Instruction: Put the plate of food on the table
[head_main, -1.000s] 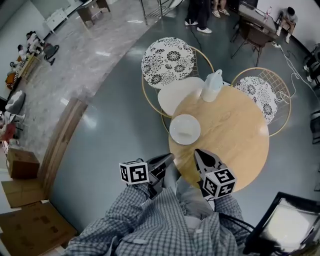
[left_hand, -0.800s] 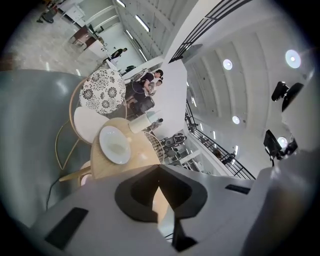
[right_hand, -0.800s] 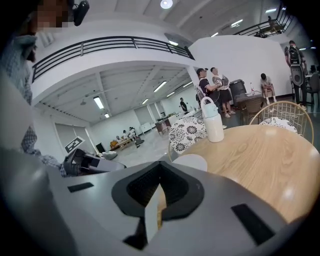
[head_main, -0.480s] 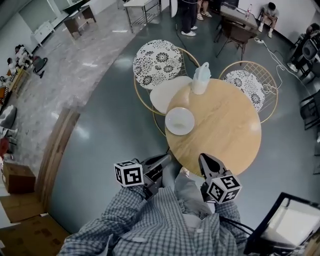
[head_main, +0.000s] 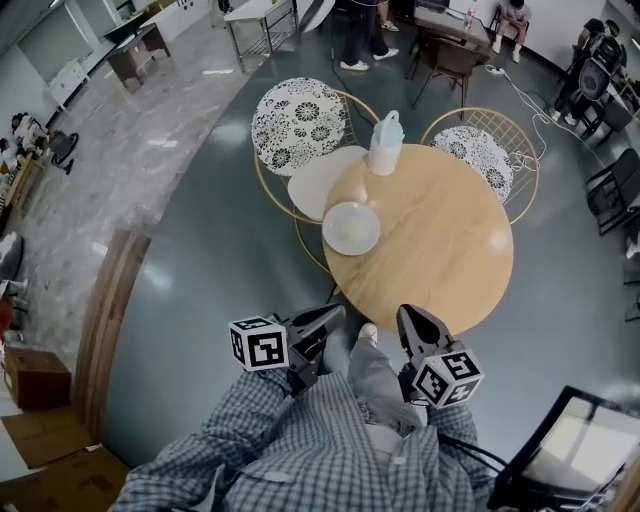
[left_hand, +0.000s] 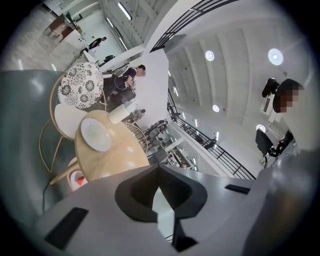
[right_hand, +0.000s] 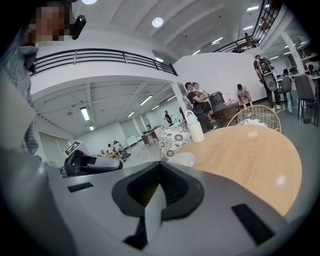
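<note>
A white plate (head_main: 350, 228) lies on the round wooden table (head_main: 440, 250), near its left edge, with a white jug (head_main: 384, 143) standing behind it. Both grippers hang close to my body, short of the table's near rim. My left gripper (head_main: 335, 316) is shut and holds nothing; my right gripper (head_main: 404, 315) is likewise shut and empty. The left gripper view shows the plate (left_hand: 96, 134) and the jug (left_hand: 122, 112) far beyond the closed jaws (left_hand: 159, 169). In the right gripper view the plate (right_hand: 182, 159) sits at the table's (right_hand: 250, 150) near rim, past the closed jaws (right_hand: 160, 167).
Two wire chairs with patterned cushions (head_main: 298, 122) (head_main: 470, 150) stand behind the table, and a white seat (head_main: 318, 180) is tucked at its left. A wooden strip (head_main: 115, 300) crosses the floor at left. A black-framed object (head_main: 580, 440) sits at lower right. People stand far back.
The table with plate and jug has slid up and left in the head view and looks farther off. Both grippers stay shut near my body.
</note>
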